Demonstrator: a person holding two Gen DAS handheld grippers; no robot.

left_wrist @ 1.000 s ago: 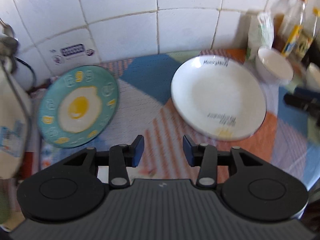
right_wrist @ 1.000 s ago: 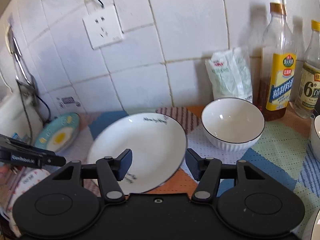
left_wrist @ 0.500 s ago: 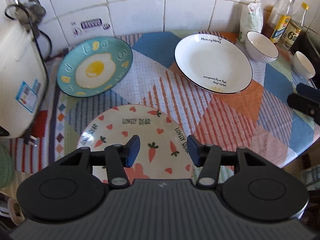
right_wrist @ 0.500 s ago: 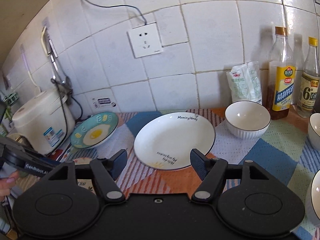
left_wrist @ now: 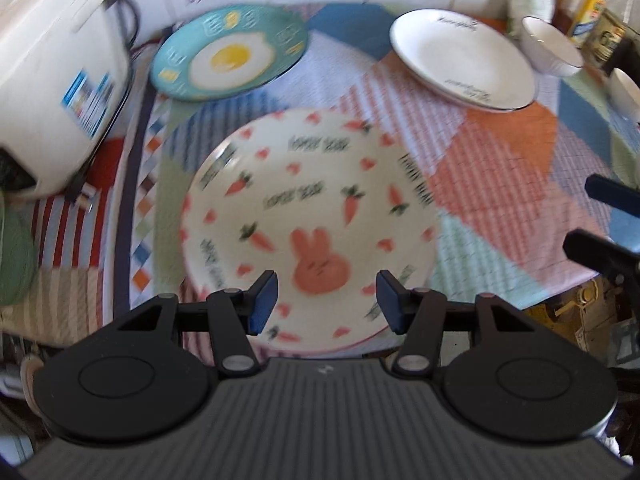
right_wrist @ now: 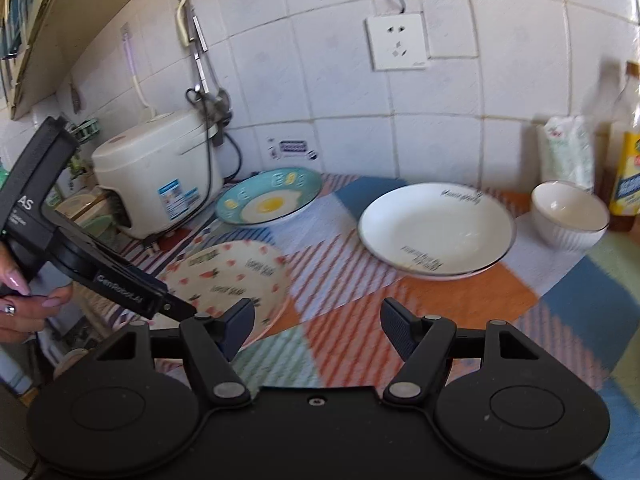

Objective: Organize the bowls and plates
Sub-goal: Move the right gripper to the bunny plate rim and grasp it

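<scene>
- Since the earlier frames, both views have drawn back from the tiled wall: the left wrist view, which first showed only the egg plate and the white plate, now has the rabbit-and-carrot plate filling its centre, and the right wrist view now takes in the rice cooker and the left gripper.
- Left wrist view: the left gripper [left_wrist: 324, 300] points steeply down above the near edge of the rabbit-and-carrot plate [left_wrist: 308, 208]. Its jaws have just been opening; they stand apart with nothing pressed between the pads, so the tool is released.
- Left wrist view: the teal egg plate [left_wrist: 228, 56] lies in the upper left, just beside the white rice cooker [left_wrist: 60, 76] at the left edge.
- Left wrist view: the white plate [left_wrist: 464, 56] with black lettering lies in the upper right; a white bowl [left_wrist: 550, 46] stands near its right rim. All rest on the patchwork tablecloth [left_wrist: 492, 176].
- Left wrist view: the right gripper's fingers [left_wrist: 612, 196] enter at the right edge. This view is motion-blurred.
- Right wrist view: the right gripper [right_wrist: 318, 328] hovers above the tablecloth at lower centre. Its jaws have just been opening; nothing lies between the pads, so it is released.
- Right wrist view: the white plate sits right of centre, the bowl beside it at the right, the egg plate at centre left next to the rice cooker, and the rabbit-and-carrot plate at lower left.
- Right wrist view: a hand [right_wrist: 24, 300] at the left edge holds the left gripper above that plate. A wall socket [right_wrist: 396, 42] sits at the upper centre.
</scene>
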